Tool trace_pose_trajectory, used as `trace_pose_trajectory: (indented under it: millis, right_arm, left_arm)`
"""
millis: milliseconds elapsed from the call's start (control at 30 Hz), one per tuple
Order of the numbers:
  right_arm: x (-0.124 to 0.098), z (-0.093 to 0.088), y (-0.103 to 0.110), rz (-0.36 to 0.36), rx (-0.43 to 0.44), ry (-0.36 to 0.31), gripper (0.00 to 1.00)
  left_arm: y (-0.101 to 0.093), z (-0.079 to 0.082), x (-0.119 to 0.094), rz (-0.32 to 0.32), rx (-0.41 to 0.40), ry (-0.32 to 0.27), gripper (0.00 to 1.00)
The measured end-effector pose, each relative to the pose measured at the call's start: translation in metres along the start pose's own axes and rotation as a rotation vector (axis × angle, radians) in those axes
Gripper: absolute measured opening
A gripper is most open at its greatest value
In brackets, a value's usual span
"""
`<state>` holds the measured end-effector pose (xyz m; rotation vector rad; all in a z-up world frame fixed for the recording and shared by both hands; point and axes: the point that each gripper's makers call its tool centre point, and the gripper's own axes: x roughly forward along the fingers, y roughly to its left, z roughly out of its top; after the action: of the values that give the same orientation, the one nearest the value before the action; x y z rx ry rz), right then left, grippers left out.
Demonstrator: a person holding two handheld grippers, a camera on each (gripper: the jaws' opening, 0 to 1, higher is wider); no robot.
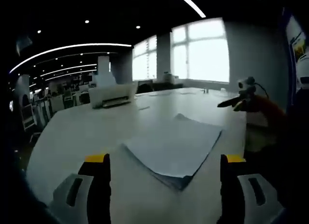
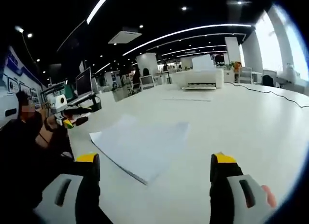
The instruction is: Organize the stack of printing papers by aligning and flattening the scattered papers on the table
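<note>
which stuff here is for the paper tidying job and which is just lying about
For the job:
paper stack
left claw
right claw

Just lying about:
printer
loose sheet
cable
monitor

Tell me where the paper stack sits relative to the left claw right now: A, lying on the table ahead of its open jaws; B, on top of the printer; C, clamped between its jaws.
A: in the left gripper view the paper stack lies flat on the table beyond the left claw, whose jaws stand wide apart.
</note>
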<state>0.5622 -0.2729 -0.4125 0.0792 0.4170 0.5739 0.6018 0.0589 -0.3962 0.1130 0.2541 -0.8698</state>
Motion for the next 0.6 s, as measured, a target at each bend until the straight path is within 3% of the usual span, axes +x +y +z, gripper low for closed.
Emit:
trace_pose_trajectory:
  millis: [300, 600]
  right_arm:
    - [-0.028, -0.001, 0.012, -0.015, -0.044, 0.039, 0.9]
    - [-0.034, 0.002, 0.02, -0.008, -0.067, 0.042, 0.9]
  left_arm:
    - [-0.007, -0.003, -0.015, 0.019, 0.004, 0.021, 0.97]
    - [-0.01, -0.004, -0.02, 0.028, 0.012, 0.029, 0.97]
